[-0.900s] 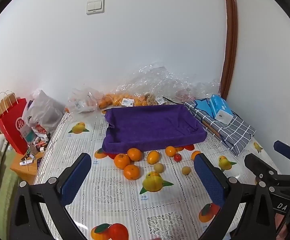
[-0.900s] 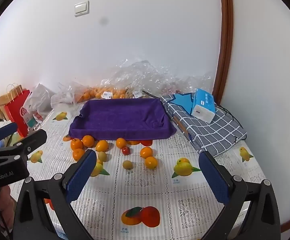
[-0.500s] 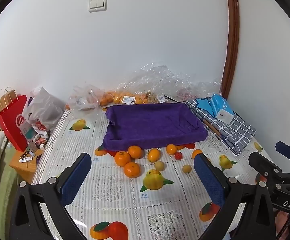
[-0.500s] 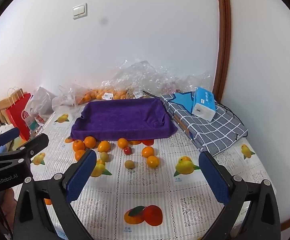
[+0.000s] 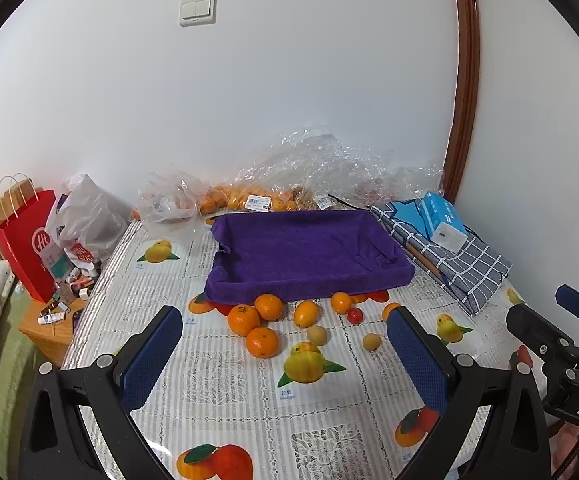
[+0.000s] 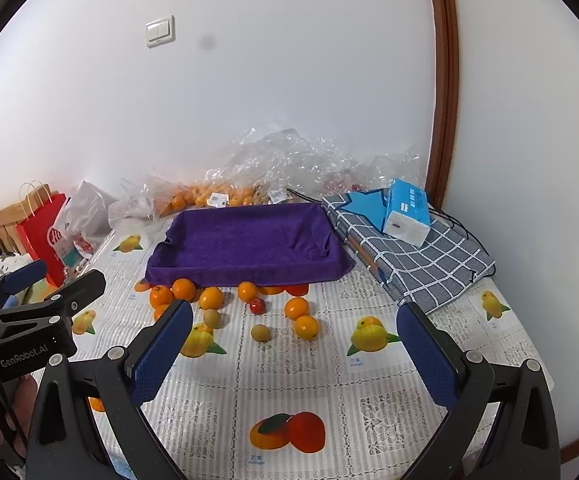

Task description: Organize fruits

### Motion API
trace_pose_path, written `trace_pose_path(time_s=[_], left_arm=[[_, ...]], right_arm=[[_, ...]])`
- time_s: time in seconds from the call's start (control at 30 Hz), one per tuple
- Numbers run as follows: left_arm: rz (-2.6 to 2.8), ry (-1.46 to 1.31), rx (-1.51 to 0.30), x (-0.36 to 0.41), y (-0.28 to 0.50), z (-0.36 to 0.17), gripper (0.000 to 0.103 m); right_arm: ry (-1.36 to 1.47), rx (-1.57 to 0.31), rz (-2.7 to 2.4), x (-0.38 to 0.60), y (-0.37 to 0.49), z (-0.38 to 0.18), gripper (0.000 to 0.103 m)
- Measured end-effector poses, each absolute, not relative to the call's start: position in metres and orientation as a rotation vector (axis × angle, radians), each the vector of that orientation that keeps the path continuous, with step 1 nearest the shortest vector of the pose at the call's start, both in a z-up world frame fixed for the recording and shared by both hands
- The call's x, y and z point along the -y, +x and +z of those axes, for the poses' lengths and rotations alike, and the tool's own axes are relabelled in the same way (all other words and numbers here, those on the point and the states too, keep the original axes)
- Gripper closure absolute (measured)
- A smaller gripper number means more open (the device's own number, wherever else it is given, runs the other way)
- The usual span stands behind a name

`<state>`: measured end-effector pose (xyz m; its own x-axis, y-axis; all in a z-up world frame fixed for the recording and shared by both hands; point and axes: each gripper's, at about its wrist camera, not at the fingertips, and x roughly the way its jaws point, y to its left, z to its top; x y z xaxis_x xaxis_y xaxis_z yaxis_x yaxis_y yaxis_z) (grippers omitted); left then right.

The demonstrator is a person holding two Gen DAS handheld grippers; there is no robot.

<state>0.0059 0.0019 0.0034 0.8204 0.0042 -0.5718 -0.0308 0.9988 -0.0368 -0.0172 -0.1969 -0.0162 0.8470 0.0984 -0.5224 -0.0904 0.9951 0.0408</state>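
A purple cloth-lined tray (image 5: 305,252) (image 6: 245,244) sits at the back of the table and holds nothing. Several loose fruits lie in front of it: oranges (image 5: 262,342) (image 6: 184,289), a small red fruit (image 5: 355,315) (image 6: 257,305) and small tan round fruits (image 5: 371,341) (image 6: 260,333). My left gripper (image 5: 285,352) is open and empty, above the table in front of the fruits. My right gripper (image 6: 295,346) is open and empty, likewise short of the fruits. Each gripper shows at the edge of the other's view.
Clear plastic bags with more oranges (image 5: 245,198) lie against the wall behind the tray. A checked cloth bundle (image 6: 409,256) with a blue tissue pack (image 6: 407,212) lies to the right. A red paper bag (image 5: 25,240) stands off the table's left edge. The tablecloth has printed fruit pictures.
Both grippers have lifted and drawn back slightly, so the tray and fruits sit a little lower and farther in view. Both remain open and empty.
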Motion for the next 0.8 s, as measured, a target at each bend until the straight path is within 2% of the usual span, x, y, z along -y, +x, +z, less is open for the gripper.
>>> trace_pose_path(time_s=[0.8], left_arm=[[0.024,-0.052,-0.590,-0.0021,-0.0017,-0.0031,0.000]], right_arm=[[-0.002,-0.538,0.109,0.1903,-0.0225,-0.0135,0.002]])
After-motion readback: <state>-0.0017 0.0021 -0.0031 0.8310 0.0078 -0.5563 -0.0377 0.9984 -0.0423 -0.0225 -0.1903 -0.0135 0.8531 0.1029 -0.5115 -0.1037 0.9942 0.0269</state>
